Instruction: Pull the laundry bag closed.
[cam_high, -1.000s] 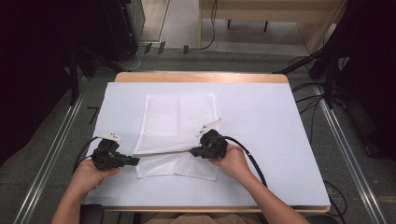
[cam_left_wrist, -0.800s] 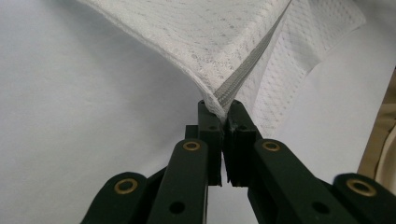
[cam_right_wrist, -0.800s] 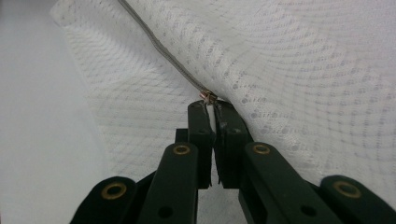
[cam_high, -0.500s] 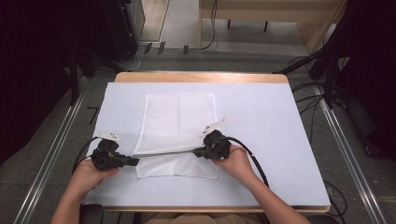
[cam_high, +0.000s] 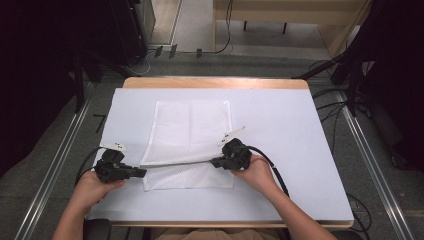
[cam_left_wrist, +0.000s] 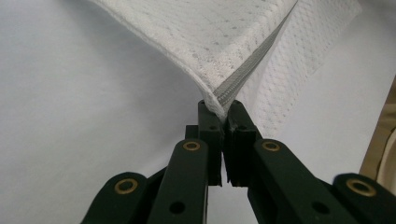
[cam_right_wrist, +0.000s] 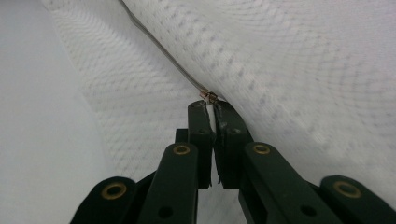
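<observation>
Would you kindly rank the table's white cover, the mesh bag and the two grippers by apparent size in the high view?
1. White cover, largest.
2. Mesh bag, clearly smaller.
3. Left gripper and right gripper look about alike, so I won't rank them.

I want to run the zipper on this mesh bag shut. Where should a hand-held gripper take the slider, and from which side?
Pinch the small metal pull tab at the zipper's right end, coming in along the zipper line: the tab sticks out, while the mesh bag around it is limp.
</observation>
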